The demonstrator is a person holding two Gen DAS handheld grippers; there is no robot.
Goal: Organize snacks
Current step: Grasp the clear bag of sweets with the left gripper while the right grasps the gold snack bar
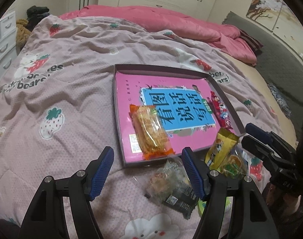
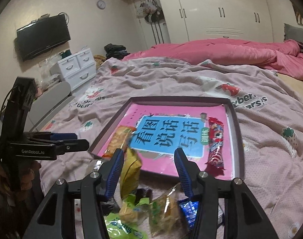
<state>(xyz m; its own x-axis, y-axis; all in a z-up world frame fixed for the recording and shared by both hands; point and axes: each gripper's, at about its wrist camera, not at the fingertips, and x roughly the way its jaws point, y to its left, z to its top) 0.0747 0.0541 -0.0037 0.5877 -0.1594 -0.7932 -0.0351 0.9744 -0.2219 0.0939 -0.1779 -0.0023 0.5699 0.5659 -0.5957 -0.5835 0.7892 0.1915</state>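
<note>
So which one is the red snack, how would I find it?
Find the shallow box on the strawberry bedspread, lined with a pink book. The red snack lies along the book's right edge, long and thin, unlike the chunky orange-ended cracker pack opposite.

Bed, strawberry-print cover (image 1: 75, 91): broad bare stretch left of and beyond the tray; open to approach.

Tray (image 1: 161, 70): shallow dark box, low raised rim on all sides; entry from above only.

Tray floor, pink book (image 1: 131, 83): far half and middle bare.

Orange-wrapped cracker pack (image 1: 151, 131): lies along the tray's near left part.

Red snack bar (image 2: 216, 143): lies along the tray's right wall.

Loose snack heap (image 2: 151, 209): crowds the cover just before the tray's near rim; yellow packet (image 2: 130, 169) leans over that rim.

Left claw (image 1: 147, 171): open, above the heap's left edge, nothing between its pads.

Right claw (image 2: 149, 167): parted, over the heap; yellow packet touching its left pad.

Pink quilt (image 1: 171, 22): bunched at the bed's far side.
</note>
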